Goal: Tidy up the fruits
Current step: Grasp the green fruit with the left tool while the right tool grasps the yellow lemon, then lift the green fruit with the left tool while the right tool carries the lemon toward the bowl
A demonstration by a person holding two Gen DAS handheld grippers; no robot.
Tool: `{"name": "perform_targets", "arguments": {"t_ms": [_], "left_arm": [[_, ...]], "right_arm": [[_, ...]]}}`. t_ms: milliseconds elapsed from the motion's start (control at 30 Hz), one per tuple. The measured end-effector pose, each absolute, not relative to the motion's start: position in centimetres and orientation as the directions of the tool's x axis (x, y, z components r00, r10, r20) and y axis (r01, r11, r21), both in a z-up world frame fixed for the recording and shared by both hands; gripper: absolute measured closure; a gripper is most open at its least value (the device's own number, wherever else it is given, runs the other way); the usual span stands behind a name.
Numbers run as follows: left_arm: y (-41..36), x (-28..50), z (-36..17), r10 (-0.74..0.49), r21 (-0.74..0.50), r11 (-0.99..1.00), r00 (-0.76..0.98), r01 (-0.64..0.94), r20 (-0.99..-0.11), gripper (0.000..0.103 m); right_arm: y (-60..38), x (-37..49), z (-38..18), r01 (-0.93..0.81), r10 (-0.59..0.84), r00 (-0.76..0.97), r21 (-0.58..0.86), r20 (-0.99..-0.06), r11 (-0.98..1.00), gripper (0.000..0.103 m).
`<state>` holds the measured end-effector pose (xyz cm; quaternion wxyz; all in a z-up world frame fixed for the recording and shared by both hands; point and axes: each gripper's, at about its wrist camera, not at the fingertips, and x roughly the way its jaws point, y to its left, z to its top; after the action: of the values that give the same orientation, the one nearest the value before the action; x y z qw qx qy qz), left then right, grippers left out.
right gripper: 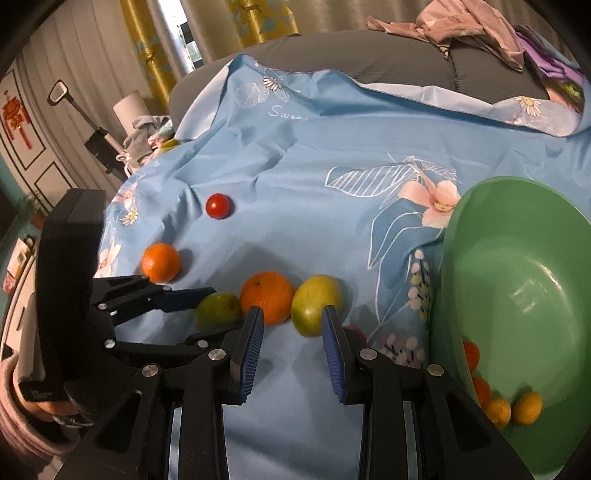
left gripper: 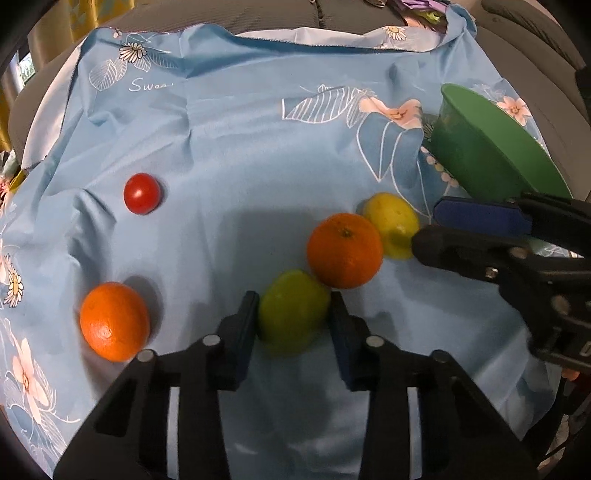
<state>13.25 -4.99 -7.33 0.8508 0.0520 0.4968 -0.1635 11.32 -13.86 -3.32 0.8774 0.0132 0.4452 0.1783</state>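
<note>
My left gripper (left gripper: 293, 299) has its jaws on both sides of a green fruit (left gripper: 293, 314) lying on the blue cloth; it also shows in the right wrist view (right gripper: 218, 308). An orange (left gripper: 344, 250) touches it, with a yellow-green fruit (left gripper: 392, 223) behind. Another orange (left gripper: 114, 320) and a red tomato (left gripper: 142, 193) lie to the left. My right gripper (right gripper: 291, 325) is open and empty, just short of the yellow-green fruit (right gripper: 317, 304). A green bowl (right gripper: 524, 295) at the right holds several small fruits (right gripper: 511, 408).
The blue flowered cloth (left gripper: 258, 147) covers a grey sofa or bed (right gripper: 369, 55). Crumpled clothes (right gripper: 472, 33) lie at the back right. A lamp and clutter (right gripper: 136, 122) stand off the far left edge.
</note>
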Motion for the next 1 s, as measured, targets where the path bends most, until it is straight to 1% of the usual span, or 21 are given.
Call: {"name": "perform_targets", "arguments": {"t_ms": [100, 333, 433, 600, 733, 1000], "left_arm": [[-4.3, 13.3, -7.2, -0.253, -0.11, 0.941, 0.449, 0.32, -0.857, 0.066], [-2.1, 12.3, -6.1, -0.285, -0.164, 0.945, 0.465, 0.284, -0.838, 0.066], [-1.4, 11.7, -5.6, -0.295, -0.18, 0.945, 0.475, 0.273, -0.829, 0.066], [-0.6, 11.3, -5.2, -0.313, -0.208, 0.943, 0.482, 0.26, -0.818, 0.066], [-0.2, 10.9, -5.1, -0.331, -0.232, 0.939, 0.482, 0.254, -0.811, 0.066], [0.4, 10.5, -4.8, -0.343, -0.249, 0.936, 0.482, 0.25, -0.806, 0.066]], "right_arm": [[-13.6, 12.0, -3.6, -0.292, 0.314, 0.532, 0.177, -0.786, 0.94, 0.071], [-12.5, 13.3, -4.3, -0.267, 0.21, 0.532, 0.073, -0.82, 0.961, 0.071], [-12.6, 14.0, -4.6, -0.251, 0.192, 0.507, 0.069, -0.84, 0.966, 0.071], [-12.6, 15.2, -4.4, -0.241, 0.191, 0.473, 0.083, -0.86, 0.967, 0.07], [-12.9, 16.2, -4.7, -0.235, 0.244, 0.402, 0.159, -0.883, 0.959, 0.068], [-12.6, 15.5, -4.7, -0.3, 0.255, 0.364, 0.147, -0.896, 0.943, 0.068]]}}
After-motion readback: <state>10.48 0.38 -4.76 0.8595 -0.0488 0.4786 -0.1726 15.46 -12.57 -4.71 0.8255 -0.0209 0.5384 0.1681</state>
